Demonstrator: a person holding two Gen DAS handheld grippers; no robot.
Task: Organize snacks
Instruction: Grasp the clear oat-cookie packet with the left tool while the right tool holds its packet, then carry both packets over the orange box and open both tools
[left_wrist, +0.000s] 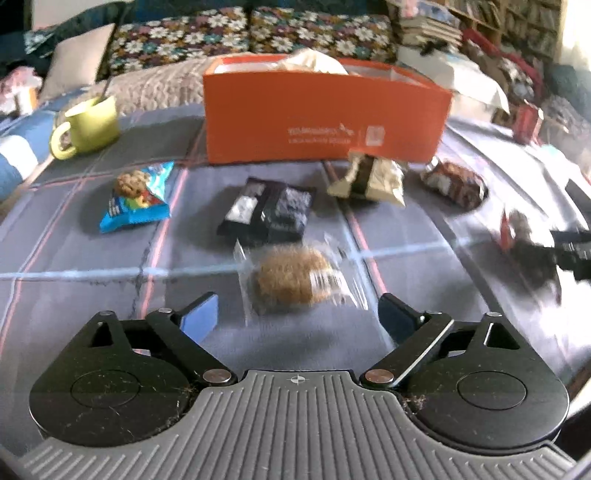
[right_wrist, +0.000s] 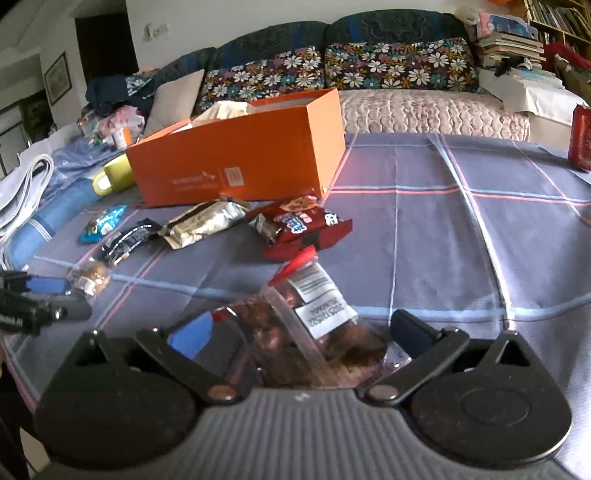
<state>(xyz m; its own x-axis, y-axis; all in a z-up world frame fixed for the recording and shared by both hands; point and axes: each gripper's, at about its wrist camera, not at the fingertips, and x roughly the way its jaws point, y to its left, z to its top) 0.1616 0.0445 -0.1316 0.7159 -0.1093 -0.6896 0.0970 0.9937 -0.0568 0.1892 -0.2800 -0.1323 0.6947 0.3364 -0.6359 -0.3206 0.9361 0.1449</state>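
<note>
Right now two snacks are up for grabs: a clear-wrapped brown cookie (left_wrist: 295, 277) lying just ahead of the left gripper (left_wrist: 297, 317), whose fingers are spread wide with nothing between them, and a clear bag of dark reddish snacks (right_wrist: 306, 332) lying between the wide-spread fingers of the right gripper (right_wrist: 299, 332), not yet pinched as far as I can tell. To do this well, I'd push each gripper forward until the packet sits deep between the pads, then close gently on the bulk rather than the slippery film edge. The orange box (left_wrist: 325, 110) stands behind the other packets on the plaid-covered surface (left_wrist: 92, 258), already holding something pale, so lift clear of the black packet (left_wrist: 267, 210) before heading there
</note>
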